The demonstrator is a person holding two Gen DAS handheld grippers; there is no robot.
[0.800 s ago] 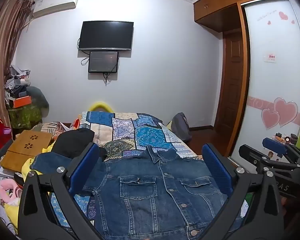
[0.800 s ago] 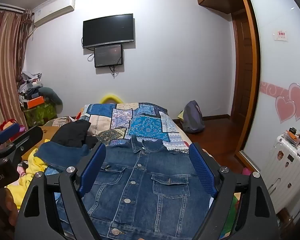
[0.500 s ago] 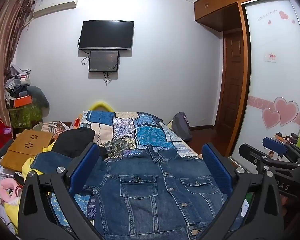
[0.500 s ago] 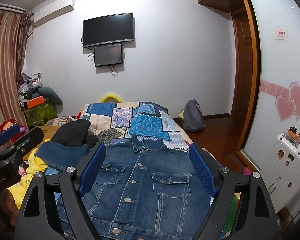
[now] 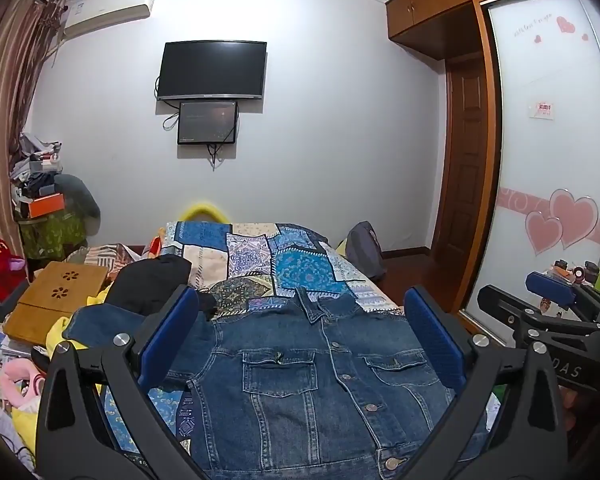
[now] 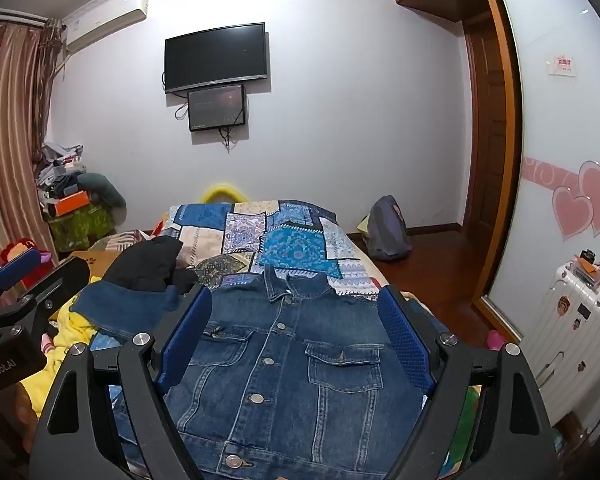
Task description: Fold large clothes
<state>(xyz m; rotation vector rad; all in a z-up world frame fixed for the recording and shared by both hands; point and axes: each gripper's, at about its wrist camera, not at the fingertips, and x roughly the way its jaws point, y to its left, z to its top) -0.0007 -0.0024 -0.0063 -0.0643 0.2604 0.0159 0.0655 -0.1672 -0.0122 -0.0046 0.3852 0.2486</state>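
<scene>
A blue denim jacket (image 5: 300, 376) (image 6: 284, 352) lies flat and buttoned on the bed, collar toward the far wall, one sleeve (image 6: 128, 308) spread out to the left. My left gripper (image 5: 300, 316) hovers above the jacket's front, open, with nothing between its blue pads (image 5: 168, 336). My right gripper (image 6: 296, 312) hangs over the jacket too, open and empty. Each gripper shows at the edge of the other's view: the right one (image 5: 548, 308) and the left one (image 6: 24, 284).
A patchwork quilt (image 5: 268, 256) covers the bed. A black garment (image 5: 152, 280) and yellow clothes (image 6: 68, 332) lie left of the jacket, beside a wooden lap desk (image 5: 56, 300). A backpack (image 6: 388, 232) sits on the floor and a white suitcase (image 6: 568, 336) stands at right.
</scene>
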